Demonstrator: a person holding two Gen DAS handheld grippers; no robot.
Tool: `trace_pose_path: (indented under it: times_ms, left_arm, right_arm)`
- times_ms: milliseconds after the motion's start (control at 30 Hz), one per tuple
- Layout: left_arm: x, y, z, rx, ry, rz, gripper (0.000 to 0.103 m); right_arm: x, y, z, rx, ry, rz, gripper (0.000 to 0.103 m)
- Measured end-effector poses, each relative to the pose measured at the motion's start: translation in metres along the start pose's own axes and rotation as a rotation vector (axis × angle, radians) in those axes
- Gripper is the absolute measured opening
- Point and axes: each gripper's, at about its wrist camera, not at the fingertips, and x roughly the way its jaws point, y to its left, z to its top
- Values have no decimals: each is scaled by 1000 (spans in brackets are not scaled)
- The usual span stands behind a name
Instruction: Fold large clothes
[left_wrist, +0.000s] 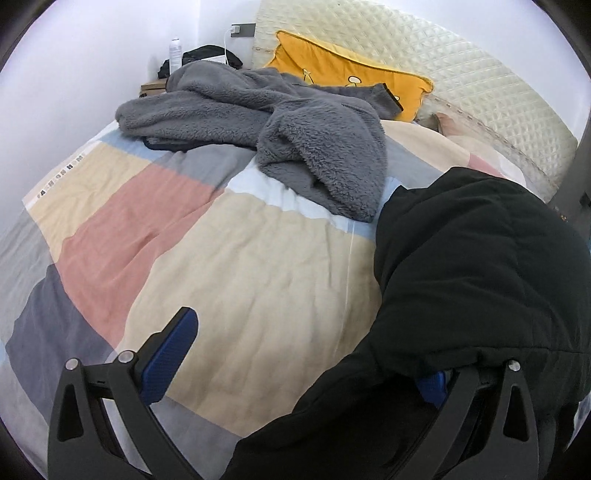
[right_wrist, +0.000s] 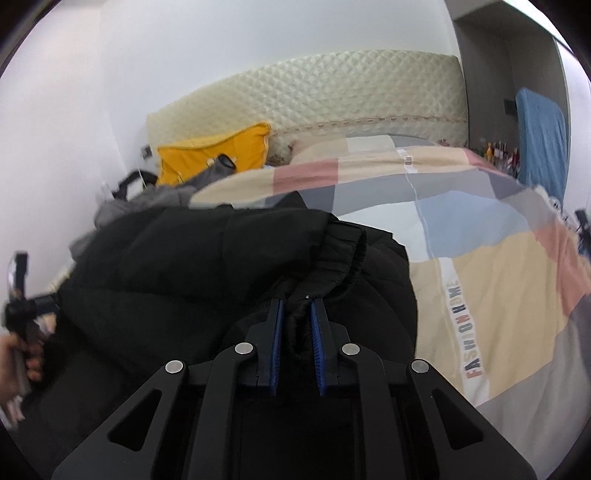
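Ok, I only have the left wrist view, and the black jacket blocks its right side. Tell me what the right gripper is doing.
Observer: The right gripper is shut on the black jacket, its pads pinching a gathered elastic edge.
Operator: Now describe what lies to the right of the jacket.
Observer: Bare patchwork duvet, with a lettered strip running along it.
Operator: Check the far corner past the bed.
Observer: Something blue, a cloth or a panel, stands against the wall there. The small items beside it are too blurred to name.
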Motion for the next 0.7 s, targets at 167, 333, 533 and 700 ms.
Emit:
trace_pose_path:
  times_ms: [167, 333, 533, 700]
  left_arm:
    - [0, -3, -1, 24, -11, 9, 103]
    - [0, -6, -3, 43, -22, 21, 103]
    - [3, -5, -5, 57, -19, 14, 103]
    - [-14, -12, -9, 84, -46, 33, 102]
  right_arm:
    - [21, -17, -13, 12, 64, -44, 13]
    - [32, -22, -22, -6, 87, -71, 13]
    - [28, -26, -21, 26, 94, -51, 17]
    - [-1, -25, -11, 58, 54, -31, 30]
